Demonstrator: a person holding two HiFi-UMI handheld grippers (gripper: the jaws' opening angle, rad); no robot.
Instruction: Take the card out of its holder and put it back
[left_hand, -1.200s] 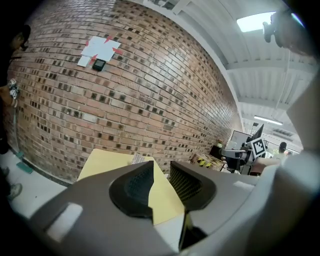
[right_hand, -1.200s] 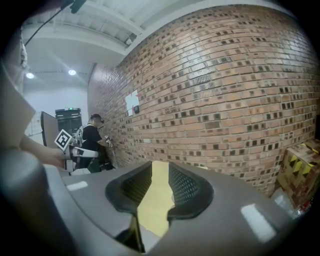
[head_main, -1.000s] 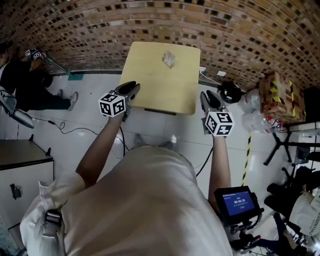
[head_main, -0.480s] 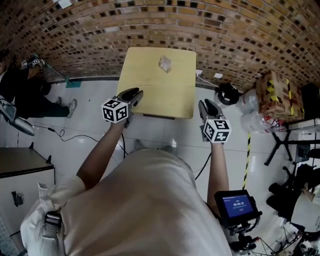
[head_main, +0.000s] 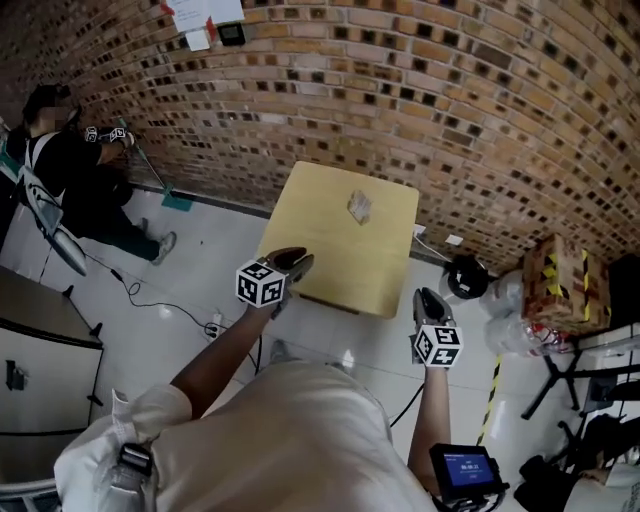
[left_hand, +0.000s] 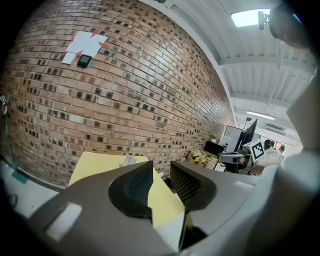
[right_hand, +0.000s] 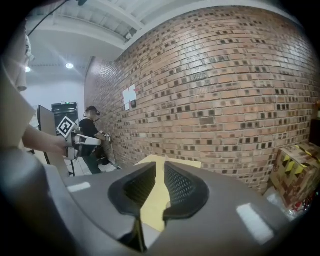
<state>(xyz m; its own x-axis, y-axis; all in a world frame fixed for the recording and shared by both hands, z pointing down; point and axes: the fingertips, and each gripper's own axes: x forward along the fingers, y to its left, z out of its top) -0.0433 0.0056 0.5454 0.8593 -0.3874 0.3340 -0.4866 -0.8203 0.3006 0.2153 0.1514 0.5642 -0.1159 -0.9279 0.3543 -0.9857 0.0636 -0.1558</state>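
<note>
The card in its clear holder (head_main: 359, 207) stands on the small yellow table (head_main: 330, 255), toward the table's far side against the brick wall. My left gripper (head_main: 296, 261) hovers at the table's near left edge, open and empty; in the left gripper view the holder (left_hand: 129, 160) shows beyond its left jaw. My right gripper (head_main: 424, 299) hangs lower, off the table's near right corner. Its jaws have just been closing and stand a narrow gap apart with nothing between them (right_hand: 160, 167). Only the table (right_hand: 152, 209) shows through that gap.
A brick wall (head_main: 400, 90) backs the table. A person (head_main: 60, 170) sits on the floor at far left. A cardboard box with yellow-black tape (head_main: 565, 280) and a black round object (head_main: 465, 275) lie to the right. A white cabinet (head_main: 40, 370) stands at near left.
The head view has tipped up, showing more wall. The right gripper has sunk below the left one and its jaws have narrowed. The left gripper stays by the table's near left edge.
</note>
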